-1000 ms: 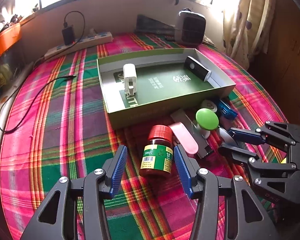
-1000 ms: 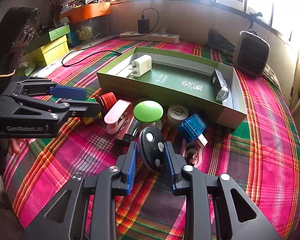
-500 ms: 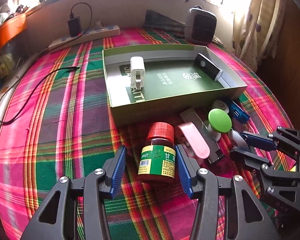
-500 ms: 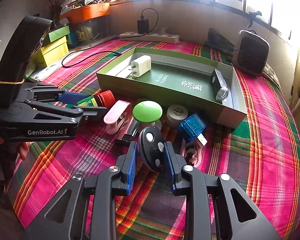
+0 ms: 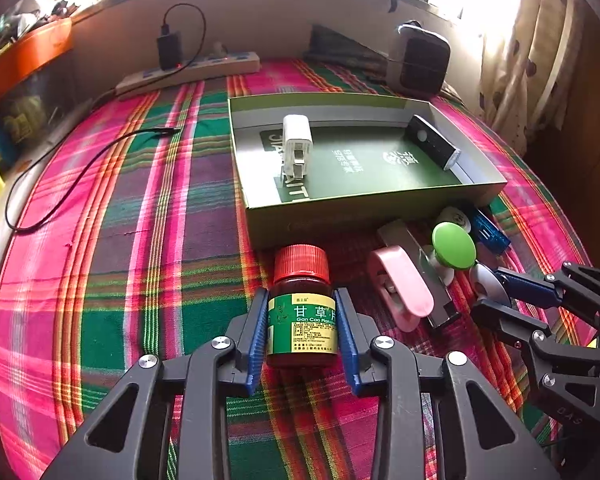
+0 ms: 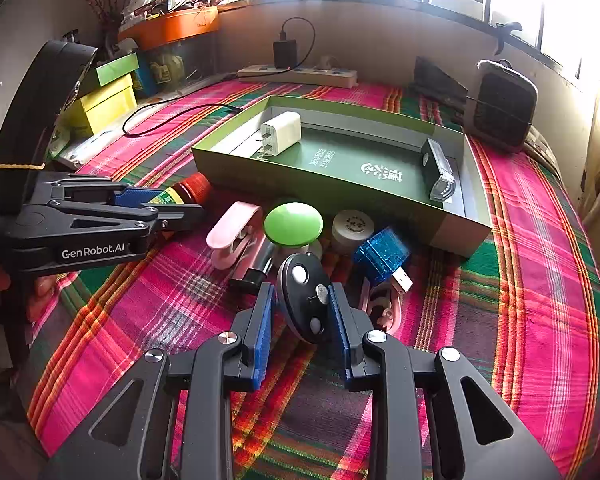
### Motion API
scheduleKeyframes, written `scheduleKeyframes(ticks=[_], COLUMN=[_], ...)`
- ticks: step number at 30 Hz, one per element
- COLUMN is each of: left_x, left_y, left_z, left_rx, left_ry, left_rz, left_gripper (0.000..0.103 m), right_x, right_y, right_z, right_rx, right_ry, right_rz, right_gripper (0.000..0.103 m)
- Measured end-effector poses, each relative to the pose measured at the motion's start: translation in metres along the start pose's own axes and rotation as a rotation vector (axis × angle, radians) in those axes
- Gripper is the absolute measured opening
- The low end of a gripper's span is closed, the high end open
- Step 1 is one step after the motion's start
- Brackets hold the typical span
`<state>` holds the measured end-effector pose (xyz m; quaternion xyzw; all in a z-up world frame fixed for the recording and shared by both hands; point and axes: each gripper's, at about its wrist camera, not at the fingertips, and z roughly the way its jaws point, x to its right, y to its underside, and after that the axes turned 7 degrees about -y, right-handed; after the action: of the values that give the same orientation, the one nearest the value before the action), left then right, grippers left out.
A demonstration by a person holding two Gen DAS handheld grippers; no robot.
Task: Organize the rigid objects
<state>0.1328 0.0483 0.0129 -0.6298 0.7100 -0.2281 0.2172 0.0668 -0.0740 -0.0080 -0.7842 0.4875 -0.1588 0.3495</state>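
Bottle [image 5: 302,312] labelled "Gan Cao Pian" pinched in just-closed left claw [image 5: 302,332], right claw [image 6: 302,320] pinching black remote [image 6: 306,300]

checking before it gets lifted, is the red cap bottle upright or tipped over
Upright: the bottle stands on the plaid cloth with its red cap on top, label readable, between the left claw pads.

The medicine bottle [image 5: 302,322] held between the blue fingers carries a green label reading "甘草片" with "Gan Cao Pian" beneath; the finer print below is too small to make out. The side of the left gripper [image 6: 92,224] bears "GenRobot.AI" in white. Beyond the fingers, the green box [image 5: 364,204] floor shows "JIA" and "ITI" fragments and Chinese characters I cannot read.
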Motion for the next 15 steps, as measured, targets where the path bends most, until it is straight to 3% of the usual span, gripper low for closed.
scheduleKeyframes(ticks=[15], left_x=[-0.0043], left_y=[0.0107], left_z=[-0.0092], left_rx=[0.011], left_ry=[-0.025], left_rz=[-0.052], left_gripper=[0.031], right_x=[-0.0011], right_y=[-0.0005], right_z=[-0.0014], right_rx=[0.002], right_ry=[0.008], right_rz=[0.0], right_gripper=[0.028])
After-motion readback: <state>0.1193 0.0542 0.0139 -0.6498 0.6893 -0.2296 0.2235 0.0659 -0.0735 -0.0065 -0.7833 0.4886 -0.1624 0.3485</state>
